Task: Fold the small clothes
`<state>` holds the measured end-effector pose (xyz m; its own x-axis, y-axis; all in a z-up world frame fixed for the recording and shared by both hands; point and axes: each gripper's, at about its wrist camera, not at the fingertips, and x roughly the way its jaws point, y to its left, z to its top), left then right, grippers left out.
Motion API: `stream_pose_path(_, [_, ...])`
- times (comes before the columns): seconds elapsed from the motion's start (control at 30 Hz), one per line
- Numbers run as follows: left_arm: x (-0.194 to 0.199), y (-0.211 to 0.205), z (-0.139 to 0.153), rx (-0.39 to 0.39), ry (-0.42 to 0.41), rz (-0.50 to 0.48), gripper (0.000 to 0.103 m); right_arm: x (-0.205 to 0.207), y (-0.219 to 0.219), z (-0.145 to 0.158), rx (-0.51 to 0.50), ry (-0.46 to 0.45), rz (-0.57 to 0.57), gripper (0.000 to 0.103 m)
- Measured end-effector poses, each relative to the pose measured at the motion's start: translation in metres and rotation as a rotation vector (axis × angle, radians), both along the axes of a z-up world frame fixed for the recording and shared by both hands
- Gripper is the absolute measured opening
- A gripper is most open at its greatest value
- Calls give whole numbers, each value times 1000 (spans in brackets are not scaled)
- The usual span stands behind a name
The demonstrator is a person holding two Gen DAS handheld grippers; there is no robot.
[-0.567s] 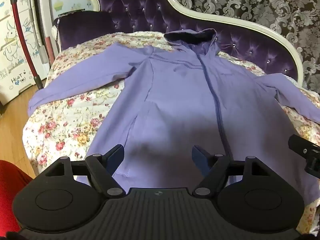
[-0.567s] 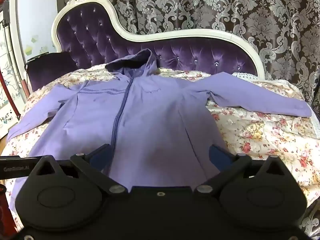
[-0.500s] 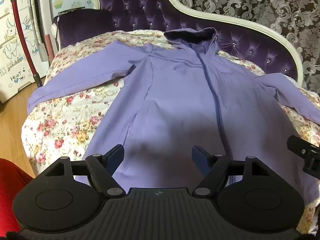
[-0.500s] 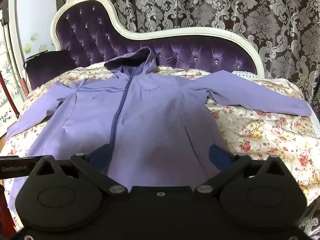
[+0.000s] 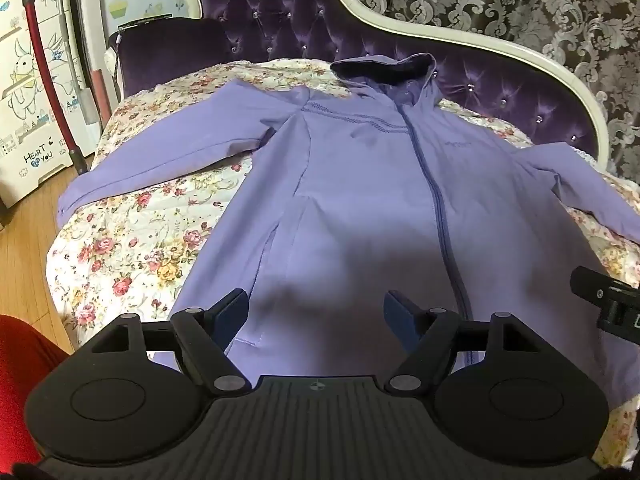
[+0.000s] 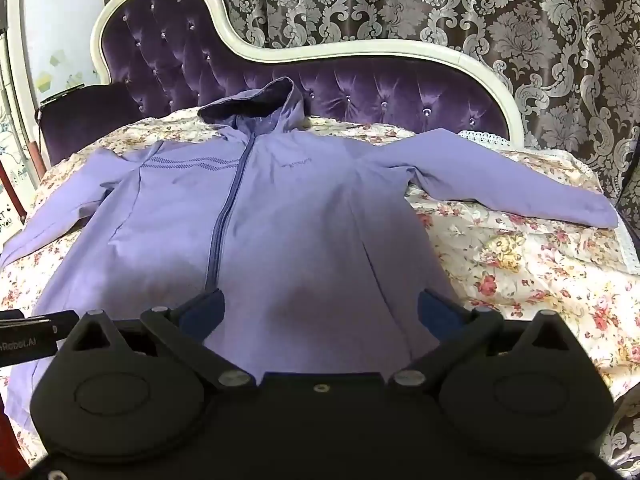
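Observation:
A lilac hooded zip jacket (image 5: 360, 200) lies flat and face up on a floral bedspread (image 5: 132, 240), both sleeves spread out sideways, hood toward the headboard. It also shows in the right wrist view (image 6: 300, 220). My left gripper (image 5: 316, 312) is open and empty above the jacket's lower left front. My right gripper (image 6: 320, 312) is open and empty above the jacket's lower right front. The right gripper's edge shows at the right of the left wrist view (image 5: 608, 300).
A purple tufted headboard with a white frame (image 6: 360, 92) stands behind the bed, with patterned curtains (image 6: 480, 8) beyond. A dark purple cushion (image 5: 168, 52) sits at the far left. A wood floor (image 5: 24, 208) and a red pole (image 5: 48, 72) lie left of the bed.
Both views have shifted slightly; the jacket sits a little lower and nearer in frame. Both grippers stay open and the jacket has not moved on the bed.

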<state>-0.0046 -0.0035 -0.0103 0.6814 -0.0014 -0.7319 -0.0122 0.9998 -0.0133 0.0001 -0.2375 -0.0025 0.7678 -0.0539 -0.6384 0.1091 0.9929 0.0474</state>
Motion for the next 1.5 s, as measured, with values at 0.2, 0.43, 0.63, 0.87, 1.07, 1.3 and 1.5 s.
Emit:
stream_pose_path(0.2, [-1, -4, 2, 6, 2, -4, 74, 1, 1, 4, -2, 4, -6, 102])
stream_pose_path(0.43, [0, -4, 5, 12, 3, -12, 74, 3, 2, 7, 0, 8, -9, 102])
stream_pose_path(0.63, [1, -4, 5, 10, 10, -15, 74, 3, 2, 7, 4, 13, -7, 102])
stream_pose_path(0.87, [0, -3, 2, 7, 17, -17, 74, 4, 3, 6, 7, 19, -4, 102])
stream_pose_path(1.07, [0, -3, 1, -1, 26, -15, 74, 4, 5, 5, 16, 22, 7, 102])
stream_pose_path(1.3, [1, -3, 1, -3, 32, -15, 74, 5, 7, 4, 21, 26, 16, 102])
stream_pose_path(1.5, [1, -2, 0, -8, 35, -15, 74, 6, 9, 3, 23, 30, 23, 102])
